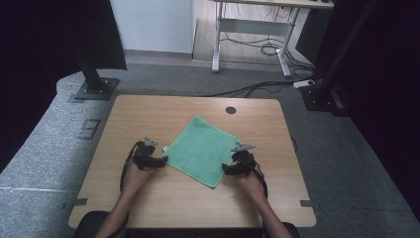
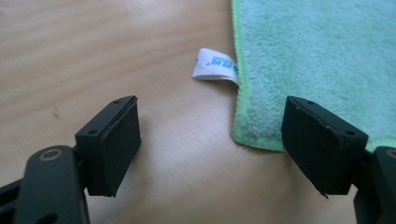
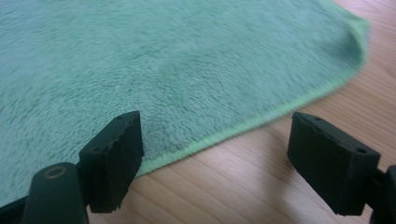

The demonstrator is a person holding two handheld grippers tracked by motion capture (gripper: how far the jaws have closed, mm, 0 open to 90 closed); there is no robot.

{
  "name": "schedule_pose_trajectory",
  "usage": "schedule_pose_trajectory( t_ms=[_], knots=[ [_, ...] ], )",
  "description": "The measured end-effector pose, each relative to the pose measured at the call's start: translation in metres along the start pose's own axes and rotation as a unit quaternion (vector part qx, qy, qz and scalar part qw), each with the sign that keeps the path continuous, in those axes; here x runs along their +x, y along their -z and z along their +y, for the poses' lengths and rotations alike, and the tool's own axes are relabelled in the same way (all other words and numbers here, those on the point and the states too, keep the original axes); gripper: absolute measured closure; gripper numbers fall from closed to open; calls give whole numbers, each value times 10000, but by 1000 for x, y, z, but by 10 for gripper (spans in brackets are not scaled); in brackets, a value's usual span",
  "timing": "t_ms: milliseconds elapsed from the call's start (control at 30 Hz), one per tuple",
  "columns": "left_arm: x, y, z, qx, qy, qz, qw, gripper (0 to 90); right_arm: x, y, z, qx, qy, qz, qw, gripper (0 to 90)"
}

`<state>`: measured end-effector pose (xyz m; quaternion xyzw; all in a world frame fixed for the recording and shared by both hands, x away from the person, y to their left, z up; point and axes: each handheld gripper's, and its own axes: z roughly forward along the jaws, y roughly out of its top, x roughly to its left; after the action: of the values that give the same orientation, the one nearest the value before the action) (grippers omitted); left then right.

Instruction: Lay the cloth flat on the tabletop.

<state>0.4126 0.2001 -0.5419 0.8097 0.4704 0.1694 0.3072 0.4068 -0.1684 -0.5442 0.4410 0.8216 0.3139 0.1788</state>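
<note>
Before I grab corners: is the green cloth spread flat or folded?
Spread flat: the green cloth lies as one square layer on the table.

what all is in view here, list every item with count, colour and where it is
cloth: one, green, flat on the table middle, turned cornerwise, between the two grippers
label: one, white with blue print, on the cloth's edge near the left gripper
table: one, light wood, round dark hole near its far edge
desk frame: one, pale grey, on the floor beyond the table, cables under it
posts: two, black, on base plates at the table's far corners
left gripper: one, black, jaws open at the cloth's left corner
right gripper: one, black, jaws open astride the cloth's right edge
forearms: two, from the near edge
</note>
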Motion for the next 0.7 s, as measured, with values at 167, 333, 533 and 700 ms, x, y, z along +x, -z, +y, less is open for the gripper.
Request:
schedule_pose_trajectory(
  t_ms=[167, 333, 533, 700],
  knots=[
    [-31, 11, -7, 217, -452, -436, 9978, 199, -16, 5, -5, 12, -167, -180, 9997, 186],
    [-39, 17, 10, -154, -597, -506, 9968, 177, -31, 9, -11, 24, -362, -234, 9991, 186],
    [-24, -11, 16, 109, -505, -147, 9986, 178, -31, 9, -11, -4, -320, -278, 9991, 184],
    [-27, -3, 4, 72, -487, -246, 9985, 184, -29, 11, -15, 2, -356, -185, 9992, 191]
  ],
)
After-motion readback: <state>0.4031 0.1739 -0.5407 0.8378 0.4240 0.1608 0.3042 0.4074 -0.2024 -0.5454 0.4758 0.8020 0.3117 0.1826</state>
